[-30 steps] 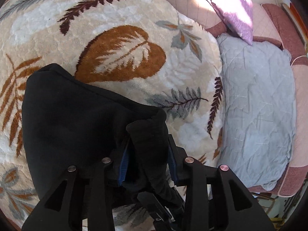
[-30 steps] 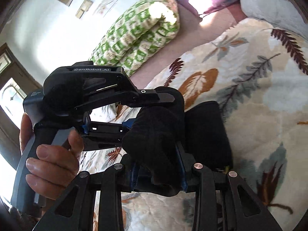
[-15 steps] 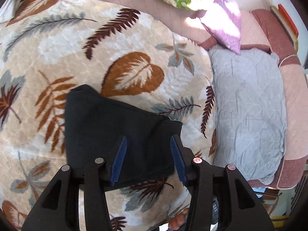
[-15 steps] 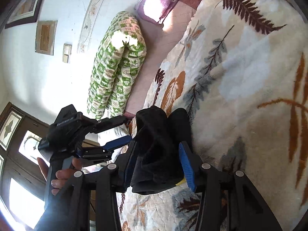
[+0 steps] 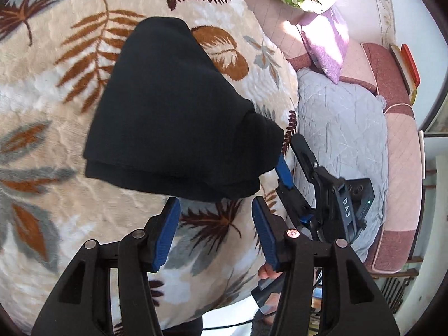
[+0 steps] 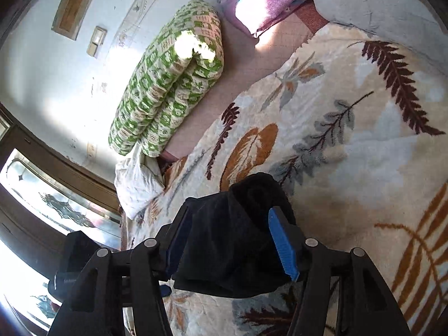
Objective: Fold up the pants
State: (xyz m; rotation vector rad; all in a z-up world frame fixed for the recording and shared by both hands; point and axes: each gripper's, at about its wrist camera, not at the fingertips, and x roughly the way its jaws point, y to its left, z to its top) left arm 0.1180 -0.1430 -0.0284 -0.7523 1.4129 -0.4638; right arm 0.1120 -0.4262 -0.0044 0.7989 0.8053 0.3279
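Note:
The black pants [image 5: 179, 112] lie folded into a thick pad on the leaf-patterned blanket [image 5: 70, 210]. My left gripper [image 5: 215, 204] hovers just short of their near edge, its jaws opening and the blue pads bare. My right gripper [image 5: 288, 148] is at the pants' right-hand corner. In the right wrist view that corner of the pants [image 6: 232, 240] sits between the fingers of the right gripper [image 6: 228, 215]. Its jaws are opening, and the right pad's blue face shows free of the cloth. The far side of the pants is hidden there.
A grey quilted pad [image 5: 341, 128] lies to the right of the blanket, with a purple pillow [image 5: 327, 42] and a rolled green quilt [image 6: 168, 78] behind it by the wall. A white pillow [image 6: 137, 179] sits at the blanket's far corner. A hand [image 5: 266, 273] holds the right gripper.
Both grippers were shut on the pants' folded edge. The left one has let go and drawn back, and the right one's jaws have widened. The pants now rest flat on the blanket.

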